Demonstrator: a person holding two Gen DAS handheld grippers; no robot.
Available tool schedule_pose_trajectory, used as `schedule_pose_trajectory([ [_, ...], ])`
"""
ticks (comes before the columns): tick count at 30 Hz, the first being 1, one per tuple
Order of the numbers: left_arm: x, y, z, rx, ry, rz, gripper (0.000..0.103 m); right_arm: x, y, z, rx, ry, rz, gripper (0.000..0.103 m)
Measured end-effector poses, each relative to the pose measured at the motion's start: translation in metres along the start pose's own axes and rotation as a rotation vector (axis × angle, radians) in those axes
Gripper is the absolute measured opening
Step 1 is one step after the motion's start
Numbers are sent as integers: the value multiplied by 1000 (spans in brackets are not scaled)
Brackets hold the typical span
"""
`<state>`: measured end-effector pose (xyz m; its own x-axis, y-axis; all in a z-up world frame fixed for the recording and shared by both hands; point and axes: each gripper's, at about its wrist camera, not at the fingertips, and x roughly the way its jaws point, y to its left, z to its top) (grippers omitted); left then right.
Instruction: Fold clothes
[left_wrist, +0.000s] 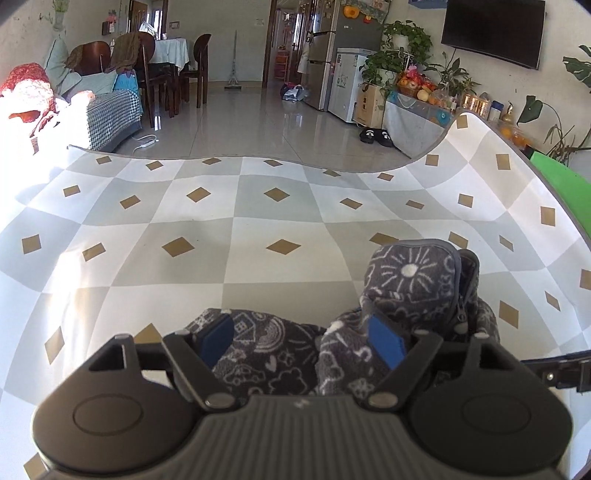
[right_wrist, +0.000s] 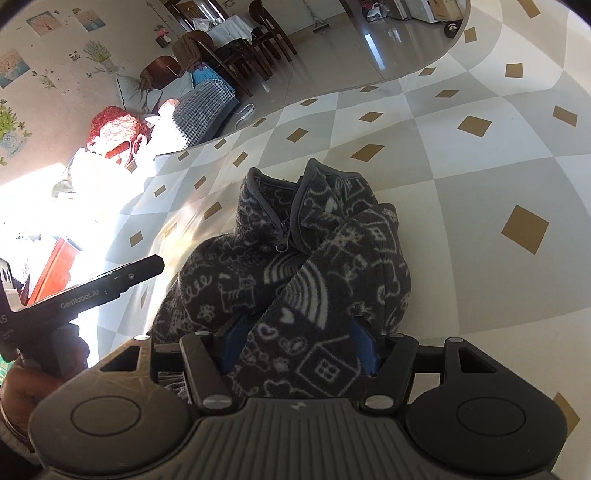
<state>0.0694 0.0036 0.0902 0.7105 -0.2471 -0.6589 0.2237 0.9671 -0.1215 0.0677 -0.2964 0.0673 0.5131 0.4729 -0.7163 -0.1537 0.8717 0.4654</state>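
A checked tablecloth (left_wrist: 258, 221) with tan diamonds covers the table, and on its near part lies a bunched dark grey fleece jacket (right_wrist: 295, 258) printed with white doodles, its zipped collar (right_wrist: 291, 206) standing up at the far end. The right gripper (right_wrist: 297, 341) has fleece folds packed between its blue pads (right_wrist: 364, 349), jaws part-spread and clamping the cloth. The left gripper (left_wrist: 303, 341) likewise straddles a fold of the jacket between blue pads, gripping it.
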Motion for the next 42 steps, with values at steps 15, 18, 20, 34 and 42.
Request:
schedule_pose_trajectory([
  [15,17,-40,-33,295,104,-55,92,29,4,-11,48,67,37,62],
  [18,22,-45,-38,330,117,-36,92,31,5,-10,62,65,35,62],
  [20,25,-47,-41,340,123,-36,92,30,6,-8,71,61,38,63],
  [34,48,-45,-46,282,172,-7,75,52,24,-13,-37,86,-46,66],
  [42,50,-43,-46,254,157,28,51,51,29,-15,-109,74,-84,42],
])
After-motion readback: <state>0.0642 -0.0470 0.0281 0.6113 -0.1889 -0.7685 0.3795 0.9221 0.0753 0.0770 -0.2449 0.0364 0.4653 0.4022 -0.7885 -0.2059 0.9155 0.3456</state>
